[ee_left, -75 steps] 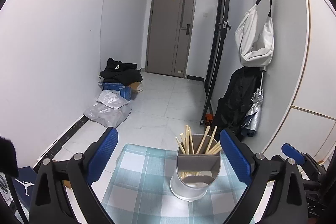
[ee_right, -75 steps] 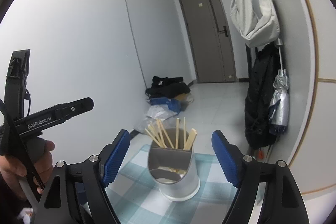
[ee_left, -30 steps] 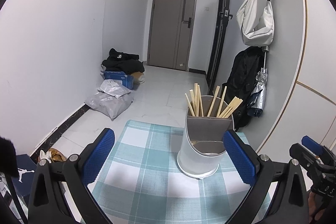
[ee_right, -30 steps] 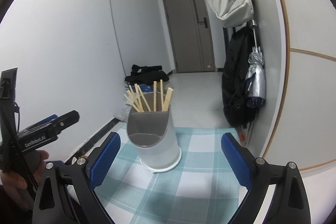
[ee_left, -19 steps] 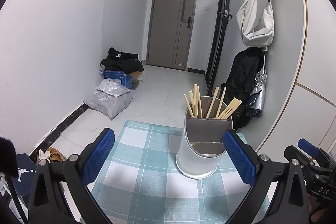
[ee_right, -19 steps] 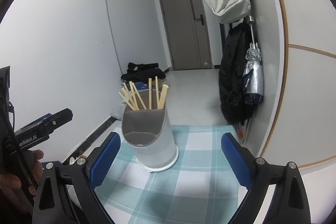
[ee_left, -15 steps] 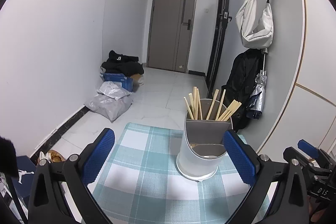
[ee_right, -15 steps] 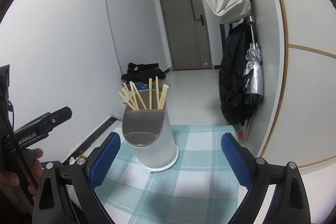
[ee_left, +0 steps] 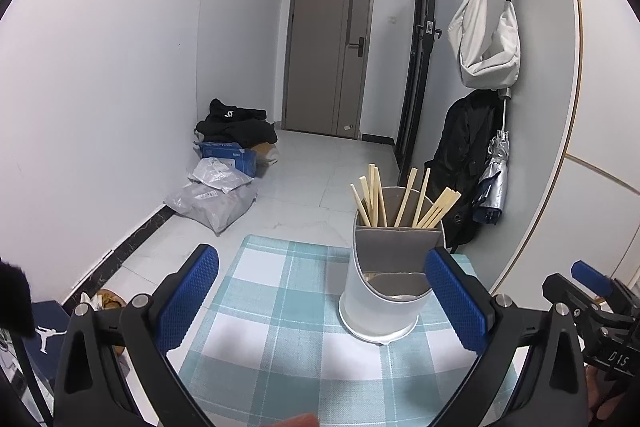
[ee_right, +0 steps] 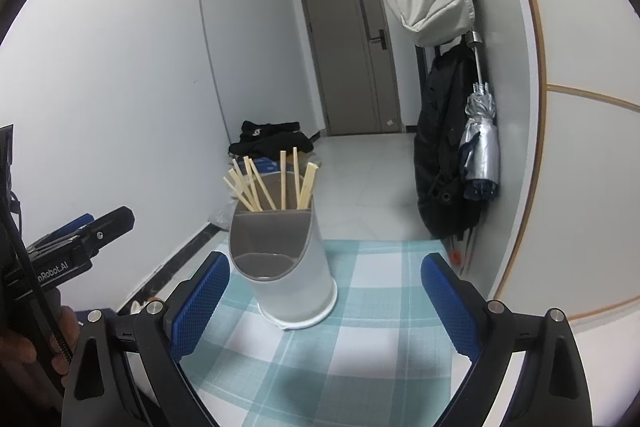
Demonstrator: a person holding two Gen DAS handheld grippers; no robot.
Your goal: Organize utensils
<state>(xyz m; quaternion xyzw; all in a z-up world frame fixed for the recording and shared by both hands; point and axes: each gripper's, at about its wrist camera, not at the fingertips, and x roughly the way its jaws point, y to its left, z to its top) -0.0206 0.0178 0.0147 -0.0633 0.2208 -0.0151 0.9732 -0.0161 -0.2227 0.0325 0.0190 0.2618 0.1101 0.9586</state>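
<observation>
Upright on the checked teal-and-white cloth of the bench stands a smooth white cylindrical holder with a grey slanted insert; pale wooden chopsticks fan upward from its rear compartment. Left claw and right claw, blue textured pads, gape wide, empty.

A small table covered by a teal-and-white checked cloth stands on a white tiled floor. A white plastic utensil holder with a grey insert stands upright on its far right part, holding pale wooden chopsticks.
</observation>
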